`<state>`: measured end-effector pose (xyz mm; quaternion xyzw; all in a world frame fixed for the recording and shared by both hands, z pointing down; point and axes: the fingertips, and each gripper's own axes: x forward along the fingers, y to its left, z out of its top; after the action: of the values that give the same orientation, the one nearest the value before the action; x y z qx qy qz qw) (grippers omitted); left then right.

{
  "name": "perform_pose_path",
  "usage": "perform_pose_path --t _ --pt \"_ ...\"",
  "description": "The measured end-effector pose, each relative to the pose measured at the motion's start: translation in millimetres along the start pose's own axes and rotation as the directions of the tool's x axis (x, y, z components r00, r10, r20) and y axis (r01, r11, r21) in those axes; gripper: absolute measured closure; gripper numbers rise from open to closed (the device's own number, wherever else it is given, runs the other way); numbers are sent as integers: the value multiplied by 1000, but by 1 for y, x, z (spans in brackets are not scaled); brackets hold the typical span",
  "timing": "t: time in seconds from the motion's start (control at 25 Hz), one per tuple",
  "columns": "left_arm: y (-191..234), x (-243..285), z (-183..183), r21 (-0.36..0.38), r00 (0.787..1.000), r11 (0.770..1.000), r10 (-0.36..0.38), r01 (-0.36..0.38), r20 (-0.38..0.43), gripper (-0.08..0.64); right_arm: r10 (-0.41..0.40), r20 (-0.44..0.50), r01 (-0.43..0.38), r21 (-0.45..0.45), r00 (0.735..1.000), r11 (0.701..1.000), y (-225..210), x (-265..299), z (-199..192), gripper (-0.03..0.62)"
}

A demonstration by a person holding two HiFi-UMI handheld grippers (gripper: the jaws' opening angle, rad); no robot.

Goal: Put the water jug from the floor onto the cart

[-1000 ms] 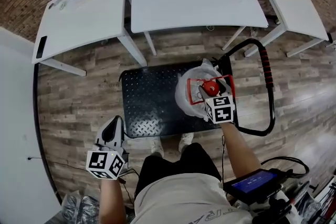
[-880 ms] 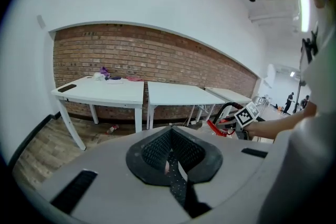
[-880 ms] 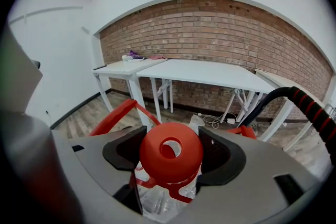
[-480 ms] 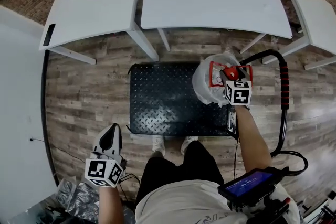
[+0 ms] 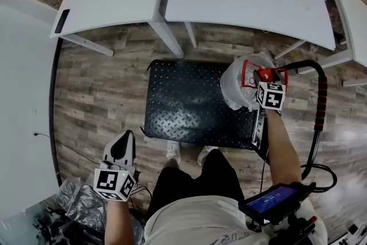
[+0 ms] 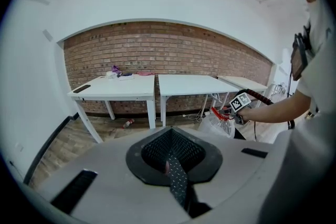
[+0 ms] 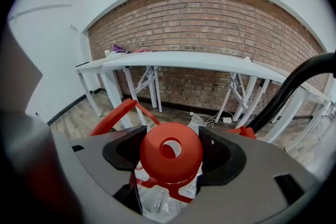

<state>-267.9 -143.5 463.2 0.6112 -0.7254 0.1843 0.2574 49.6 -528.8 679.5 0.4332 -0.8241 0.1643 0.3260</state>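
Right gripper view: water jug cap pinched between jaws; left gripper jaws together.

Water jug: a large clear plastic bottle with a red cap and a red carrying handle, upright over the far right corner of the cart. You hold it by the cap, clamped between the jaws of your right gripper; whether its base touches the deck cannot be told. Cart: a flat black studded platform on the wooden floor near your feet, its black push handle with a red grip at the right end
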Motion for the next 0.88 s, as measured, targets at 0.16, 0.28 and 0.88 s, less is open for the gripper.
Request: perform_pose_path --t 0.16,0.28,0.88 --pt "-2 1 0 3 1000 1000 1 -1 1 560 2 -5 -2 9 1000 1000 0 6 -9 280" --pt "-8 1 -3 8 1000 1000 -18 18 -4 560 0 -3 0 15 1000 1000 -1 4 -14 279" --pt "-19 11 -8 23 998 998 -65 66 -22 560 -22 47 24 -39 999 999 -2 -10 8 279"
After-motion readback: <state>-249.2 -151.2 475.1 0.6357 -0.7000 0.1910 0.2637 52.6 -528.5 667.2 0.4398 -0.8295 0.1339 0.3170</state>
